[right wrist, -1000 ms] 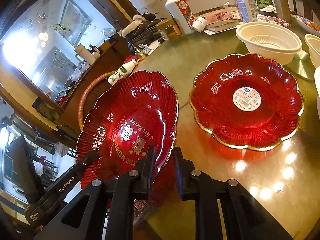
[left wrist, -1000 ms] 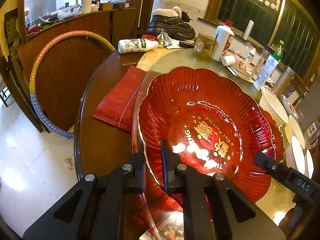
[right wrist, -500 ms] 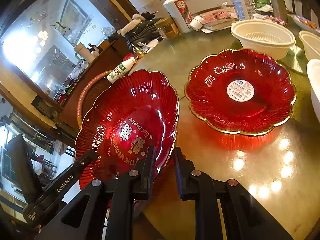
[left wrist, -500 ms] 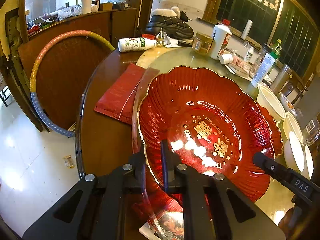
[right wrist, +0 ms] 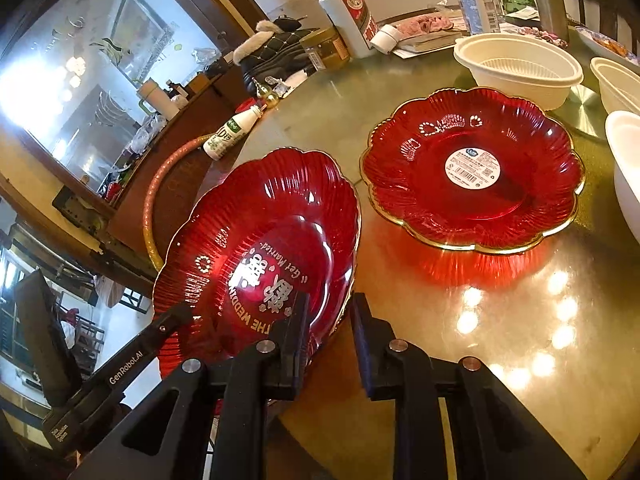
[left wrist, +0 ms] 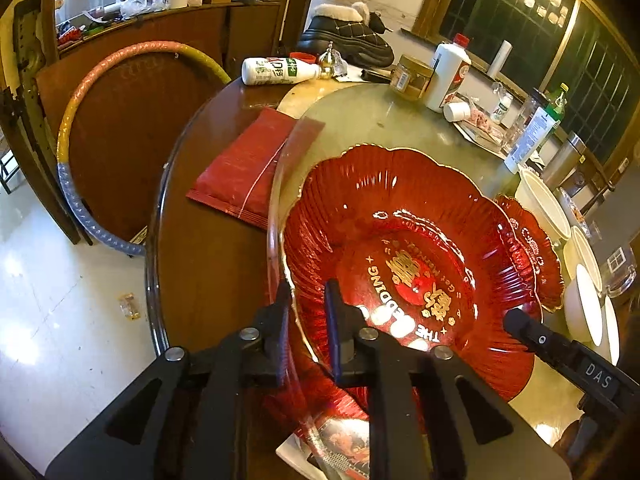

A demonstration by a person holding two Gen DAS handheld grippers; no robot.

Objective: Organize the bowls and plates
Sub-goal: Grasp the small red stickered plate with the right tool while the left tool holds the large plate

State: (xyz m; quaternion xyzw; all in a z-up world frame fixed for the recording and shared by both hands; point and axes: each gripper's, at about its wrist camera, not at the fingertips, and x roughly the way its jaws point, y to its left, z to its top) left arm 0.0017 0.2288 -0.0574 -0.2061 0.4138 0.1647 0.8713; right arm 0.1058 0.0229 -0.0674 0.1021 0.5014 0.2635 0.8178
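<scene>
Left wrist: second red plate (left wrist: 536, 256) mostly hidden (far edge only) — behind wedding plate (left wrist: 404, 240).

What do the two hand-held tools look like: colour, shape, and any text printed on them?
Both are matte black. The left tool and the right tool each have two flat, straight fingers with dark blue pads, carried on angular black arms with triangular cut-outs and round silver pins. White lettering shows on the bodies: "GenRobot.AI" on the left one, "DAS" on the right one.
</scene>
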